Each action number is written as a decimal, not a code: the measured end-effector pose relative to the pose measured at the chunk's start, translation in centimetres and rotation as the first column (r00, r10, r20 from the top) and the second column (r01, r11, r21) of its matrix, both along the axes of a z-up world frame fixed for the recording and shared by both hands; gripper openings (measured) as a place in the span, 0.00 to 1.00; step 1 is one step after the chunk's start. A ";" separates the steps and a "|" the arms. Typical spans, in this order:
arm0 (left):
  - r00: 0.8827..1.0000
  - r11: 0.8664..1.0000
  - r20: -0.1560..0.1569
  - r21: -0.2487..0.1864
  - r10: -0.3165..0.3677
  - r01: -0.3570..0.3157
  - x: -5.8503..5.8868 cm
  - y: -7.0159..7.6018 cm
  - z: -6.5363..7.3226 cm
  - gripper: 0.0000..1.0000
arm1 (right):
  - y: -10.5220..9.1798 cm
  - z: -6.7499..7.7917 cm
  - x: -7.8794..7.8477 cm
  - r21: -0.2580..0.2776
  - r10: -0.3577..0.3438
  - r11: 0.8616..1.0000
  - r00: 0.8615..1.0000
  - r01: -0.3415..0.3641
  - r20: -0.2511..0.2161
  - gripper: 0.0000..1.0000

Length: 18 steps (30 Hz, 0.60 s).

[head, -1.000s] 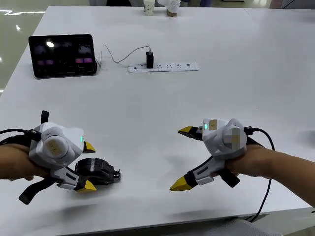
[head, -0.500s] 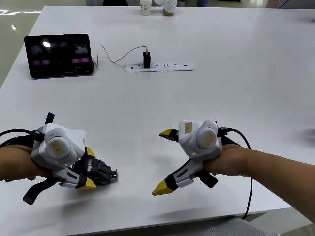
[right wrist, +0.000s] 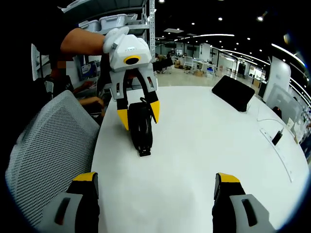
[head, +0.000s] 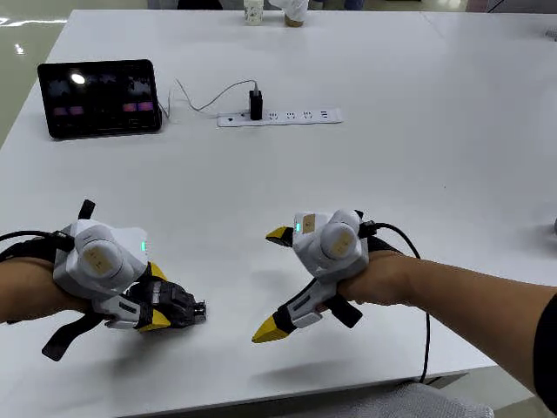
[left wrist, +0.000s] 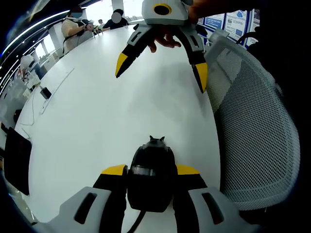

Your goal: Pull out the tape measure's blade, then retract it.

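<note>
Head view, low left: grips black tape measure (head: 181, 305) tight in left gripper (head: 157, 296), case down on white counter (head: 392, 157), blade tip at the case mouth, pointing toward right gripper (head: 271, 282). Holds right gripper spread wide, near the case, touching nothing.

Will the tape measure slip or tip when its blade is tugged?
Probably rigid: the tape measure is a hard case, so the left gripper clamped on its sides shouldn't deform it. It stands on its narrow edge on the table, so if released it may tip. A hard tug might slide it between the jaws.
</note>
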<state>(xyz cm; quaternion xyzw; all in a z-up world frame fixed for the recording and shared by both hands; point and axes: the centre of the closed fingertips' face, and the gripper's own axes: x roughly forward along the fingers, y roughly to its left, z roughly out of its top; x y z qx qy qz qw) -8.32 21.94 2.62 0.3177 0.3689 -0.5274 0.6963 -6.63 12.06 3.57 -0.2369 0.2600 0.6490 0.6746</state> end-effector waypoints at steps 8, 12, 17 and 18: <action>1.000 1.000 0.000 0.019 -0.001 0.001 0.0 0.1 -0.1 0.31 | 2.5 -1.1 -0.7 -0.018 0.030 0.999 1.000 -0.031 -0.008 0.99; 1.000 1.000 -0.005 0.024 0.001 0.000 0.0 0.1 -0.1 0.31 | 3.7 -1.3 -1.1 -0.023 0.052 0.998 0.999 -0.052 -0.013 0.99; 1.000 1.000 -0.010 0.015 0.015 -0.015 0.1 0.2 -0.2 0.31 | 4.6 -2.0 -1.1 -0.021 0.045 0.999 0.999 -0.046 -0.029 0.99; 1.000 1.000 -0.008 0.016 0.016 -0.016 0.1 0.2 -0.3 0.31 | 4.7 -2.1 -1.1 -0.023 0.045 0.999 0.999 -0.046 -0.029 0.99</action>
